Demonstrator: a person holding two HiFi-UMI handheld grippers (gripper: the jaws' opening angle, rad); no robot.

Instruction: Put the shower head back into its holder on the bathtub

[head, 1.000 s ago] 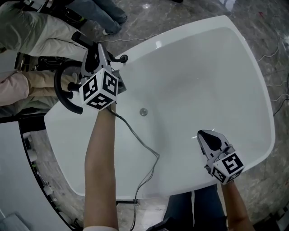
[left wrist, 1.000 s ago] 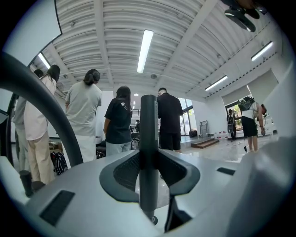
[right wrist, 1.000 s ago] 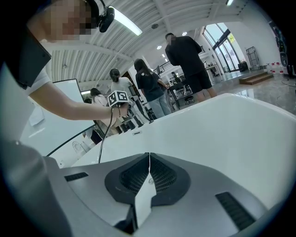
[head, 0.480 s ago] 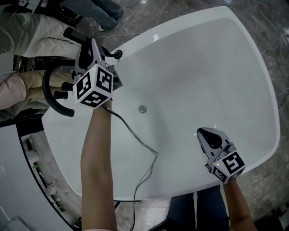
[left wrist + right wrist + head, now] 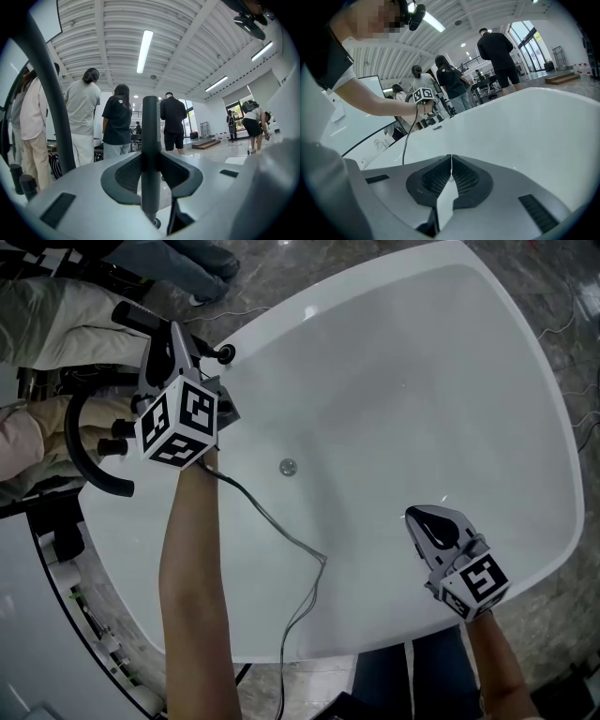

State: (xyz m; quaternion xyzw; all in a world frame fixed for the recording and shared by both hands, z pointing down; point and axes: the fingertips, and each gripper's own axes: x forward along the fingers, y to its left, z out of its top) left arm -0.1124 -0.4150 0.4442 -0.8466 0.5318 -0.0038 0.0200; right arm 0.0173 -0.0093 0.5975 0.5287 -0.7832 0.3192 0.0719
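The white bathtub (image 5: 525, 427) fills the head view. My left gripper (image 5: 172, 345) is at the tub's far left rim, shut on the shower head's black handle (image 5: 131, 315). In the left gripper view that handle (image 5: 151, 140) stands upright between the pads, with my left gripper (image 5: 151, 164) clamped on it. A small black knob (image 5: 225, 354) sits on the rim just right of the jaws. I cannot make out the holder itself. My right gripper (image 5: 427, 519) hovers over the tub's near right side, shut and holding nothing; in its own view the right gripper (image 5: 451, 165) has pads that meet.
A black curved faucet spout (image 5: 89, 474) with knobs (image 5: 116, 427) rises beside the left rim. A grey cable (image 5: 281, 531) runs from the left gripper across the tub and over its near edge. The drain (image 5: 288, 466) lies mid-tub. Several people (image 5: 117, 122) stand beyond the tub.
My left gripper, with the shower head, has sunk a little and drifted left toward the rim by the faucet. The right gripper has lowered slightly and stays shut.
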